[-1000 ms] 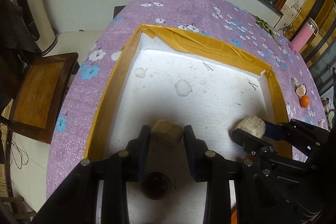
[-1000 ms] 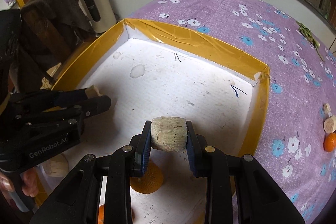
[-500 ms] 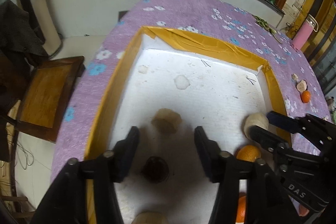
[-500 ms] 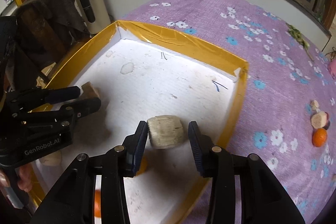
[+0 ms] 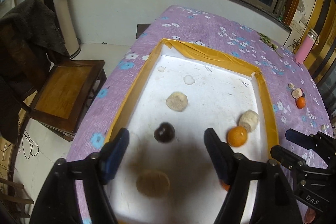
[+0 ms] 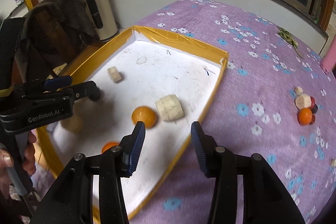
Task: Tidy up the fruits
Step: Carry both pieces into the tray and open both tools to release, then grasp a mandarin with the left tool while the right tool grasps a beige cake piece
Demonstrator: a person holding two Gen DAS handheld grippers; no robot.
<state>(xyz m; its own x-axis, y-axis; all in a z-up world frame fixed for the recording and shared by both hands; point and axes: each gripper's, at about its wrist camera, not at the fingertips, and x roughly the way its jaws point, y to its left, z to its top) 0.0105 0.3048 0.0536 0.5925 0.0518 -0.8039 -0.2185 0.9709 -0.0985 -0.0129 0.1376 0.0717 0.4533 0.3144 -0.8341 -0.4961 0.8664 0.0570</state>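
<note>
Left wrist view: the left gripper (image 5: 166, 146) is held wide open and empty above the near end of the white tray (image 5: 220, 85). A dark fruit (image 5: 164, 135) and two pale pieces (image 5: 177, 101) lie mid-tray; an orange (image 5: 237, 136) touches another pale piece (image 5: 248, 120) by the right edge. The right gripper (image 6: 168, 142) is spread open over that edge, holding nothing.

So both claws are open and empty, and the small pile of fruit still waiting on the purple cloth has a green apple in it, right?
Not quite: the waiting pile holds an orange, not a green apple, beside a pale chunk, as the right wrist view shows. Both the left gripper and the right gripper are open and empty.
</note>
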